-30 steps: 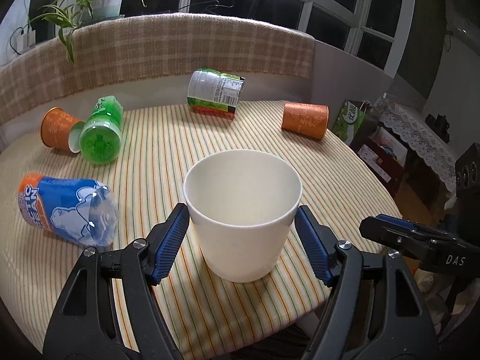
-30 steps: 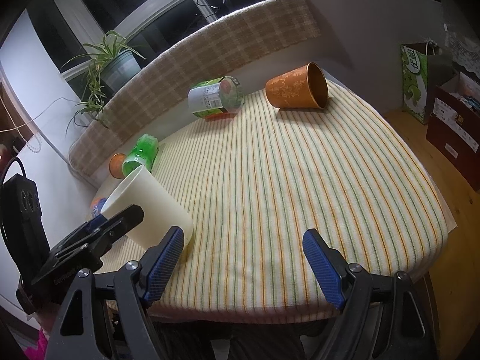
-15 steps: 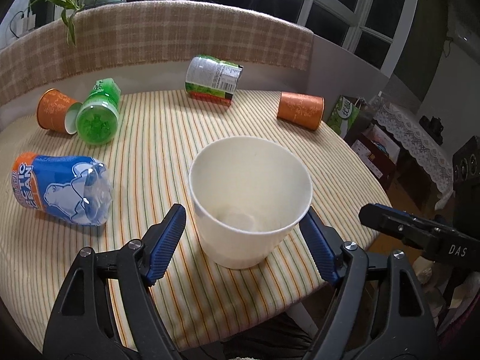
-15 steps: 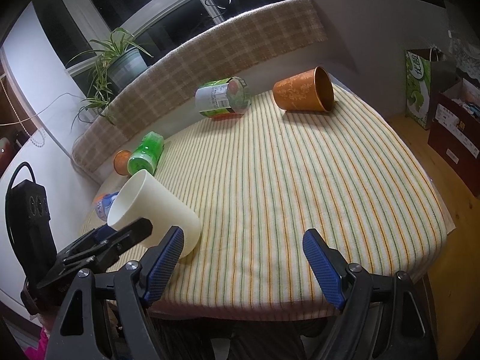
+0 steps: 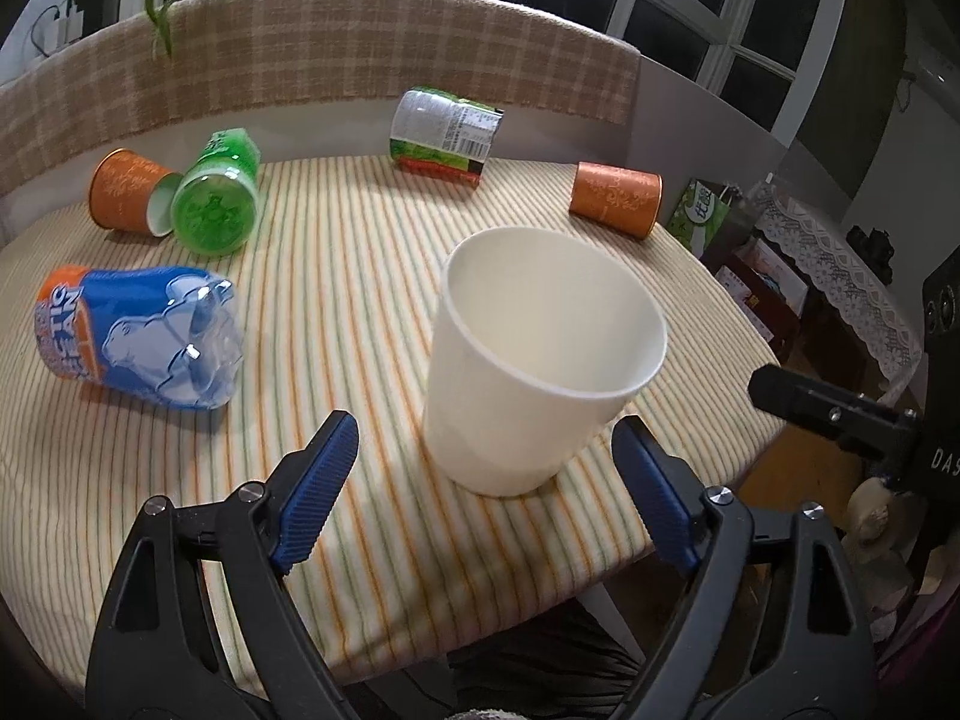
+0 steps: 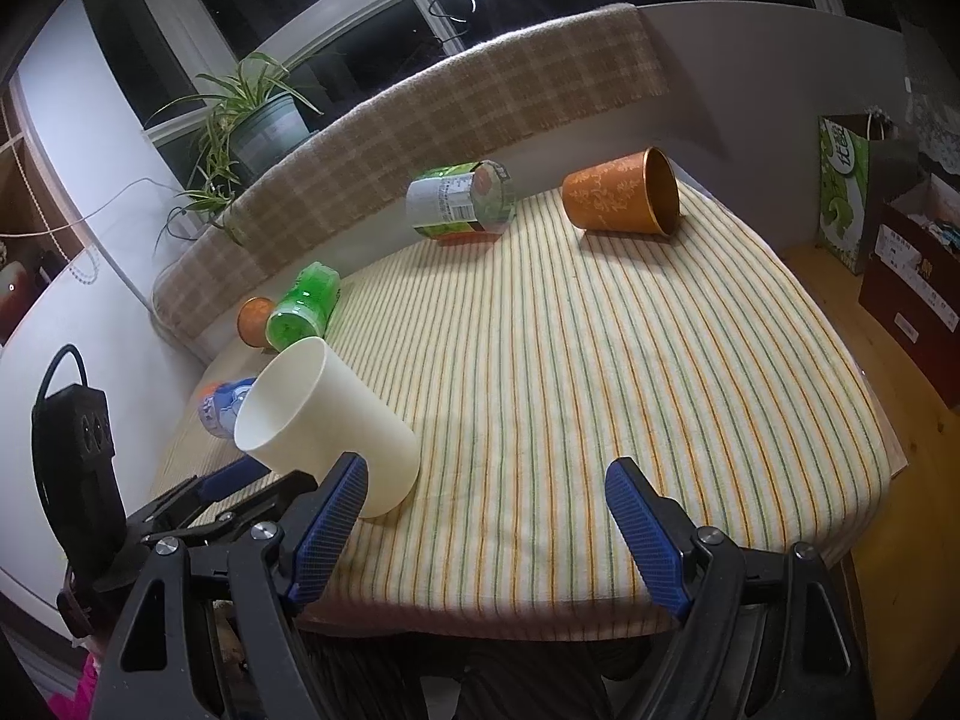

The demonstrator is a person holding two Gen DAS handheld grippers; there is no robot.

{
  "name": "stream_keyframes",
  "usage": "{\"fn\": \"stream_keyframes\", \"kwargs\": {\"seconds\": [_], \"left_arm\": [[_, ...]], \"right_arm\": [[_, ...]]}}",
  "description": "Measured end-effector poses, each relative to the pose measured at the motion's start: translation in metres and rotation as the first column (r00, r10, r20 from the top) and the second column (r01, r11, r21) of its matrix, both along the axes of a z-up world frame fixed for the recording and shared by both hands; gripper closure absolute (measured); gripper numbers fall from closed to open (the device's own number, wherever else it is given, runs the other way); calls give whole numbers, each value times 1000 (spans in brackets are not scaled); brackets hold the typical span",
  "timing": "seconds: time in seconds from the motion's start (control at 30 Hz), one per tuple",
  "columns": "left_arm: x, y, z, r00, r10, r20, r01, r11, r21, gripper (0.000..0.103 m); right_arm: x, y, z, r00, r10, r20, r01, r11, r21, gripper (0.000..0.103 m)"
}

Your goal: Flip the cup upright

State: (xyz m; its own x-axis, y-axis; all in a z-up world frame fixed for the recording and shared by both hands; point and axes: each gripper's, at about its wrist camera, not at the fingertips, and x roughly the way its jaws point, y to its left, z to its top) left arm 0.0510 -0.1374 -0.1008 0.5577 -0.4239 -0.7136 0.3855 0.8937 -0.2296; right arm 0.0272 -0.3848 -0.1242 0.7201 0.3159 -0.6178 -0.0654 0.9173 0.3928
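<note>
A cream paper cup (image 5: 540,354) stands mouth up on the striped tablecloth (image 5: 360,276) near the table's front edge. It also shows in the right wrist view (image 6: 327,423). My left gripper (image 5: 486,480) is open, its blue pads on either side of the cup's base and a little behind it, apart from the cup. My right gripper (image 6: 486,516) is open and empty at the table's front edge, to the right of the cup.
Lying on their sides: an orange cup (image 5: 615,198) at the far right, a green-labelled can (image 5: 447,135) at the back, a green bottle (image 5: 219,201) and another orange cup (image 5: 126,192) at the back left, a blue bottle (image 5: 141,336) at left. A checked bench back (image 5: 300,60) curves behind.
My left gripper has drawn back from the cup and shifted left, so the cup stands free on the cloth. My right gripper has barely moved.
</note>
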Motion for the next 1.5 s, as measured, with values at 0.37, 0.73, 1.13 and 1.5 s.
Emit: {"fn": "stream_keyframes", "kwargs": {"seconds": [0.37, 0.73, 1.13, 1.5], "left_arm": [[-24, 36, 8, 995, 87, 58, -88, 996, 20, 14], [-40, 74, 57, 931, 256, 260, -254, 966, -41, 14], [-58, 79, 86, 860, 311, 405, -317, 947, -54, 2], [-63, 74, 89, 847, 318, 427, -333, 942, -41, 1]], "right_arm": [[-9, 22, 22, 994, 33, 105, -23, 995, -98, 18], [-21, 54, 44, 968, 66, 241, -5, 969, -247, 11], [-27, 66, 47, 949, 62, 309, 24, 963, -267, 0], [-25, 68, 45, 944, 47, 326, 41, 965, -258, 0]]}}
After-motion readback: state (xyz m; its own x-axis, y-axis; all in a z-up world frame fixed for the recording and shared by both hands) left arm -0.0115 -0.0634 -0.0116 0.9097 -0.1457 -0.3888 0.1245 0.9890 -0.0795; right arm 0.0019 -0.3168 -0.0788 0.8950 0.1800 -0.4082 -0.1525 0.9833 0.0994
